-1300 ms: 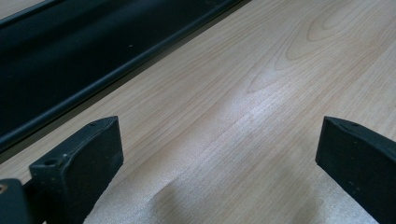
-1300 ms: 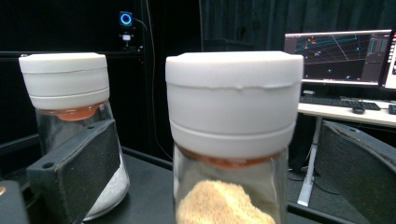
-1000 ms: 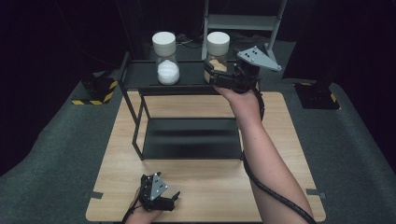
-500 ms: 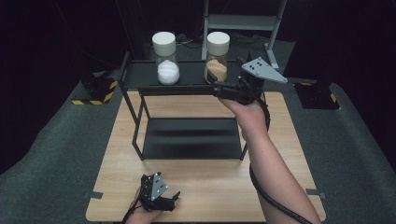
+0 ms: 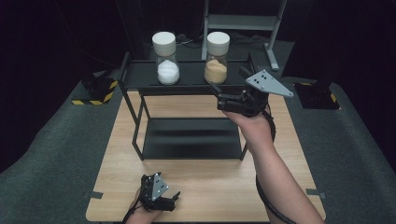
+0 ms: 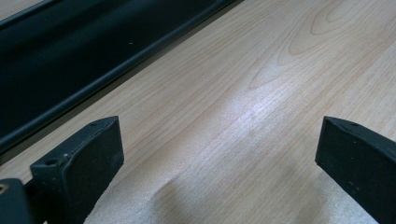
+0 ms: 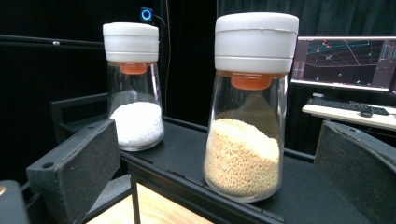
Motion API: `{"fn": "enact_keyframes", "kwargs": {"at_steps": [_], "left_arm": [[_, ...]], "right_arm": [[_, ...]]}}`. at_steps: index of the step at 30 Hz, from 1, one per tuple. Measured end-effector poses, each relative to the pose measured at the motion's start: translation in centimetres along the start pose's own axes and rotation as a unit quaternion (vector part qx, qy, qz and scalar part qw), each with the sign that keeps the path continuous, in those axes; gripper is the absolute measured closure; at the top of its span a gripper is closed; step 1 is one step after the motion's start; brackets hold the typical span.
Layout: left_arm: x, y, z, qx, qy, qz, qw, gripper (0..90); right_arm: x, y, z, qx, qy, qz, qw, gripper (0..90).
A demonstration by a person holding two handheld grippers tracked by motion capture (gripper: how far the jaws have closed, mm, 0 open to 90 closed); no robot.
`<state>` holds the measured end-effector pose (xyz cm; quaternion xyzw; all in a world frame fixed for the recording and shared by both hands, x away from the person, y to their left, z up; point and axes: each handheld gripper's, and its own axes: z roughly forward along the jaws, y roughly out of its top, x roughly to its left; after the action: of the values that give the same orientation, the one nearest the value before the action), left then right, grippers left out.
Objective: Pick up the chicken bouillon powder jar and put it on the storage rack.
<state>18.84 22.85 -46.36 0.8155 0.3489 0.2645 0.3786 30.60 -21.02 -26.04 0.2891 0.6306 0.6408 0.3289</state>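
Two clear jars with white lids stand on the top tier of a black rack (image 5: 140,74). One holds white granules (image 5: 166,65) (image 7: 134,116), the other tan granules (image 5: 216,65) (image 7: 247,140). My right gripper (image 5: 227,81) (image 7: 215,140) hovers open just in front of the tan jar, jaws spread wider than the jar and not touching it. My left gripper (image 5: 173,199) (image 6: 219,135) is open low over the wooden table (image 5: 280,154) near its front edge, with nothing between its jaws.
The rack's lower tier (image 5: 191,137) (image 6: 56,56) lies dark on the table. A metal stand (image 5: 243,21) rises behind the rack. Striped yellow-black blocks (image 5: 95,91) sit on the floor at left. A monitor (image 7: 345,60) and keyboard (image 7: 345,106) lie beyond the jars.
My right gripper has drawn back from the tan jar, towards the person and to the right. That jar now stands free on the shelf. The left gripper has stayed put.
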Motion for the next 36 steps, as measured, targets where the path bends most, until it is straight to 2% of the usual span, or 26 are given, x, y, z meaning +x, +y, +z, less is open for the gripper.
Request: {"fn": "enact_keyframes", "kwargs": {"at_steps": [11, 17, 25, 36], "left_arm": [[0.1, -0.1, 0.0, -0.003, -0.002, -0.001, 1.0, 1.3], [0.0, -0.1, 0.0, -0.003, -0.002, 0.002, 1.0, 1.3], [-0.2, 0.0, 0.0, -0.001, 0.001, 0.005, 1.0, 1.3], [-0.1, 0.0, 0.0, -0.001, -0.002, 0.006, 1.0, 1.3]], "right_arm": [[0.7, -0.7, -1.5, 0.008, 0.011, -0.016, 0.9998, 0.0], [1.1, -1.5, -2.6, 0.021, 0.013, -0.03, 0.9992, 0.0], [1.5, -3.3, -3.6, 0.044, 0.012, -0.048, 0.9978, 0.0], [1.5, -6.9, -5.1, 0.075, 0.016, -0.049, 0.9959, 0.0]]}}
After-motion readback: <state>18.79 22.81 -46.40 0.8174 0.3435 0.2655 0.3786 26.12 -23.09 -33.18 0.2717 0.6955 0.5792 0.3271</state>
